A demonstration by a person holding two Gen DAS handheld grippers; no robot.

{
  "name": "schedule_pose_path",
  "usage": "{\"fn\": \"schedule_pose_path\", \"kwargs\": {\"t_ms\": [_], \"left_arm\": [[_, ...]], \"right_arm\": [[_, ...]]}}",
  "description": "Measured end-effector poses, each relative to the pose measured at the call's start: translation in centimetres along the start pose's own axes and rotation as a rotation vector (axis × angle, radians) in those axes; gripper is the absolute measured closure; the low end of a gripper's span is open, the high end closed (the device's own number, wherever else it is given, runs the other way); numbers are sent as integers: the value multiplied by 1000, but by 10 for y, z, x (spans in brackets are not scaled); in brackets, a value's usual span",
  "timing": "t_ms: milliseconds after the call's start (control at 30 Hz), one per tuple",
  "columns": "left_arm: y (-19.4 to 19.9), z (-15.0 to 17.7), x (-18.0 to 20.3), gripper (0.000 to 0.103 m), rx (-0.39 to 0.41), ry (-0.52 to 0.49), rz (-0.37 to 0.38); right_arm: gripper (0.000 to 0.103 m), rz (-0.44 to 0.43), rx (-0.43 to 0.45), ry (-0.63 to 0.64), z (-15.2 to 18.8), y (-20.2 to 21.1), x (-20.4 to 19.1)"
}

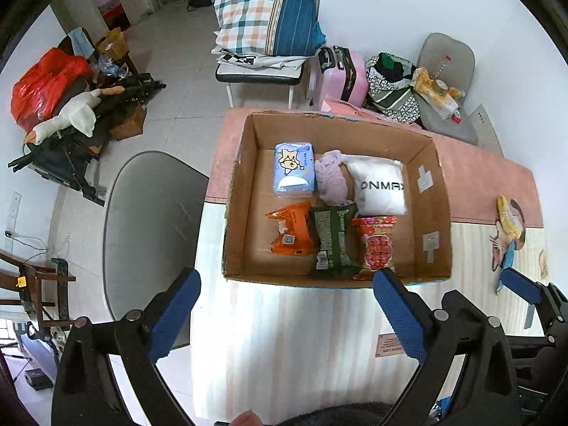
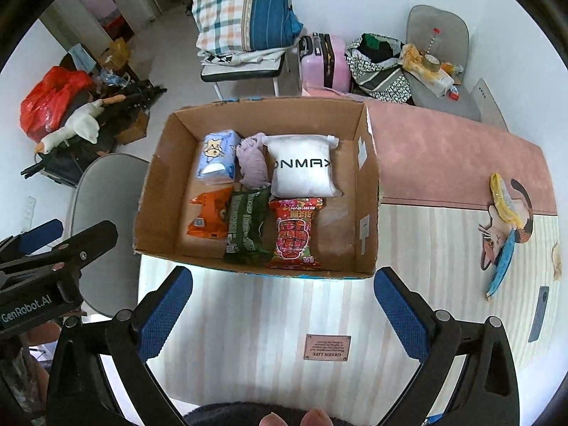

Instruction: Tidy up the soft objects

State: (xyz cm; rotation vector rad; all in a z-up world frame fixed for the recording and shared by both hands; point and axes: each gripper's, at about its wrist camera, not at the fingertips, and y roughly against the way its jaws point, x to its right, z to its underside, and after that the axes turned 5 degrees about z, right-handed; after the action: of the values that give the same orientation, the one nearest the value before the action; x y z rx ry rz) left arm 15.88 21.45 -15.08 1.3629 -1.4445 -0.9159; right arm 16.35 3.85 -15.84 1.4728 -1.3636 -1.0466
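Note:
An open cardboard box (image 1: 431, 213) (image 2: 369, 191) stands on the table. Inside lie a blue tissue pack (image 1: 294, 174) (image 2: 217, 158), a lilac cloth (image 1: 332, 181) (image 2: 251, 163), a white pouch (image 1: 380, 186) (image 2: 303, 168), an orange packet (image 1: 293, 229) (image 2: 209, 213), a dark green packet (image 1: 332, 241) (image 2: 246, 229) and a red packet (image 1: 376, 246) (image 2: 294, 234). My left gripper (image 1: 285, 305) is open and empty, in front of the box. My right gripper (image 2: 284, 301) is open and empty, also in front of the box.
The table (image 2: 269, 319) has a striped and pink mat with a cat print (image 2: 504, 227). A grey chair (image 1: 152, 234) stands left of the table. Another chair holds a plaid pillow (image 1: 269, 10). A pink suitcase (image 1: 342, 76) and bags stand behind.

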Motion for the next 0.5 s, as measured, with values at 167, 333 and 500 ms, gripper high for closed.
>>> {"fn": "schedule_pose_path", "kwargs": {"t_ms": [167,333,500], "left_arm": [[11,-1,13,4,20,0,9],[5,-5,56,4,26,-78,-20],[-24,-13,134,4,-7,-201,-16]], "right_arm": [[0,-42,-2,-26,2,8,14],[0,-73,-19,-139,9,4,66],[0,-19,-62,-338,27,-9,164]]}}
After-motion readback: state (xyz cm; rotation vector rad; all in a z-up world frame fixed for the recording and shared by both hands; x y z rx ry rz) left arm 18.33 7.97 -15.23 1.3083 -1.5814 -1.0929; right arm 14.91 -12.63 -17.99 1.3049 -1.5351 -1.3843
